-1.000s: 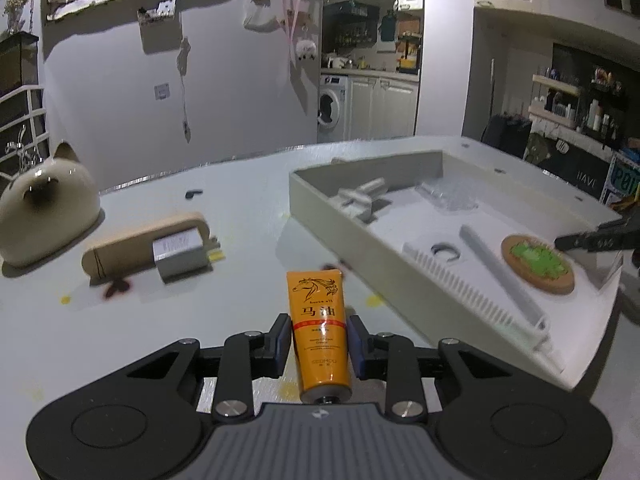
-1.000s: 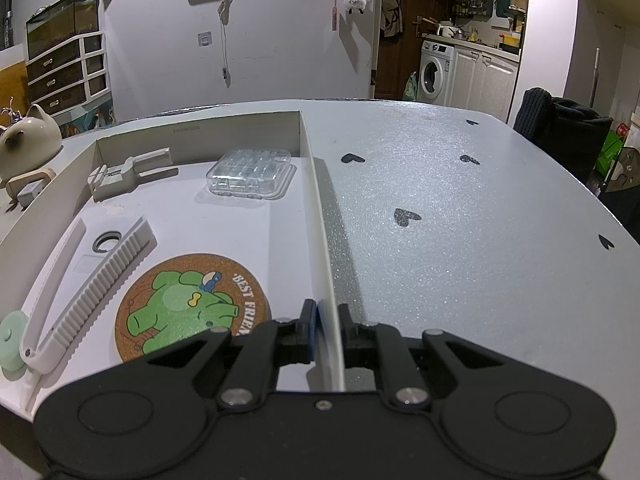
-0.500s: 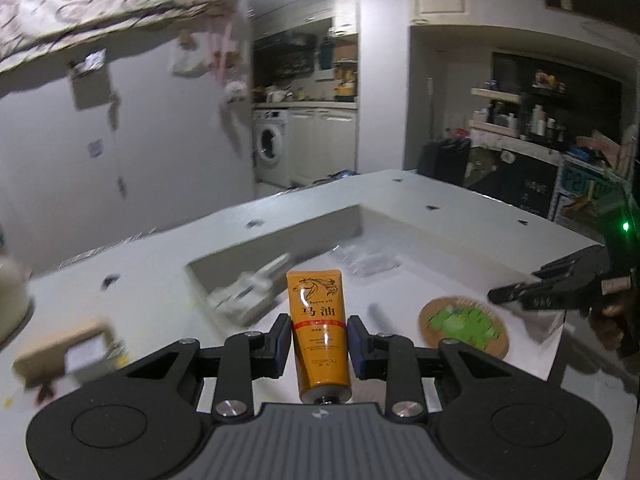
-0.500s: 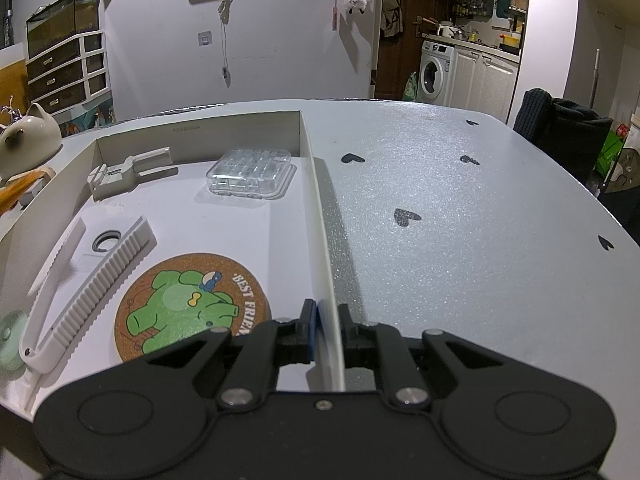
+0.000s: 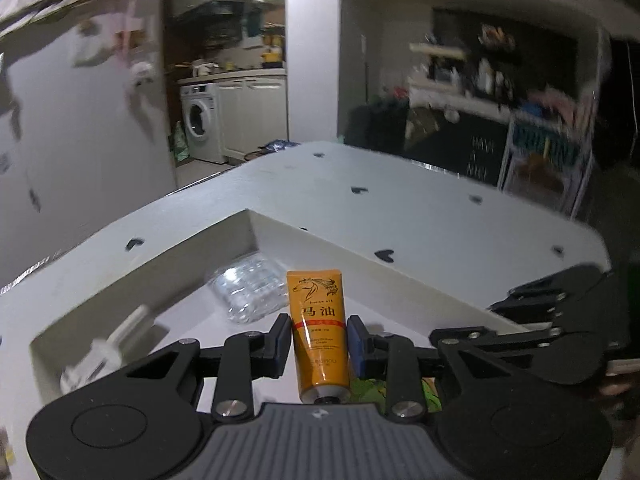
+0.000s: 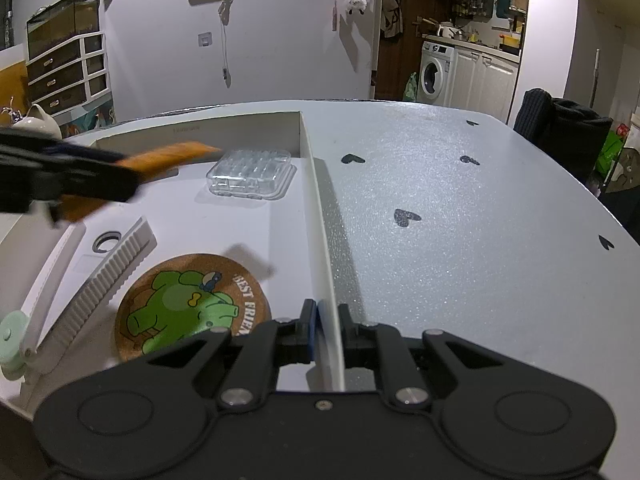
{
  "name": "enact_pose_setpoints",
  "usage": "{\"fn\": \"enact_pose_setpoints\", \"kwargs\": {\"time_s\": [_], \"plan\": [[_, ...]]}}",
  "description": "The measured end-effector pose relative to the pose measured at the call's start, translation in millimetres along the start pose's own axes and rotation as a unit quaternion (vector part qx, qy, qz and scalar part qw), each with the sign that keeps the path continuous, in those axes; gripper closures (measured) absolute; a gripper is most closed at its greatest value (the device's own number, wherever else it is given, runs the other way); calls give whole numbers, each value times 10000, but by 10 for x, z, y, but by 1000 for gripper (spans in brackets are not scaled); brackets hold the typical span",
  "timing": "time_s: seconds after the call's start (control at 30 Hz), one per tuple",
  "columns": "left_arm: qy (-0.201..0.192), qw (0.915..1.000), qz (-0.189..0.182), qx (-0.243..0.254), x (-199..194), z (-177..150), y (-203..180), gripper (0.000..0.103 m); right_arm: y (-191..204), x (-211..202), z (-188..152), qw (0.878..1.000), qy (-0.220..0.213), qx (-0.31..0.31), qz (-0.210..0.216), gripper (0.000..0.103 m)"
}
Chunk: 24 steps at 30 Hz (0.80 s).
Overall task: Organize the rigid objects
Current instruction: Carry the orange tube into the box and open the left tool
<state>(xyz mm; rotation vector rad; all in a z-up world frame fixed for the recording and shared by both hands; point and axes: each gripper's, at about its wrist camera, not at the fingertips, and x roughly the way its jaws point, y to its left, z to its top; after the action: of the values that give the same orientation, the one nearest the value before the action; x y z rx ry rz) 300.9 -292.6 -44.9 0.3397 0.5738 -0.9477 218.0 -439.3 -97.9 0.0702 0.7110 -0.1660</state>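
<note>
Your left claw is clamped on the orange tube — held above the white tray; your right claw is pinched tight on the tray's side wall.

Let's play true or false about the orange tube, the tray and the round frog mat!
1. The left gripper holds the orange tube. True.
2. The frog mat lies outside the tray. False: it lies in the tray.
3. The right gripper pinches the tray's wall. True.
4. The clear box sits on the frog mat. False: it sits apart, near the tray's far corner.
</note>
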Motion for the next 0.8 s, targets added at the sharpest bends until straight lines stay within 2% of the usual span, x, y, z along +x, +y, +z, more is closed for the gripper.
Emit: {"fn": "enact_pose_setpoints", "kwargs": {"time_s": [0.3,0.43,0.57,0.73,0.8], "plan": [[517,9971,-59,562,543,33,19,71,-18,-6,-7,10000,-16,-18,53,91],[679,9931,-149,945,635,-19,8,71,-22,-11,-26,10000,-57,-29,72,91],[655,9937,-88,905,639,-23,46,70,-32,-13,-34,9999,-82,-36,112,92],[638,9945,28,825,602,-36,65,43,-32,-15,-39,9999,-98,-34,115,92],[630,9950,42,768,567,-48,74,36,-36,-11,-40,9999,-95,-31,115,92]]}}
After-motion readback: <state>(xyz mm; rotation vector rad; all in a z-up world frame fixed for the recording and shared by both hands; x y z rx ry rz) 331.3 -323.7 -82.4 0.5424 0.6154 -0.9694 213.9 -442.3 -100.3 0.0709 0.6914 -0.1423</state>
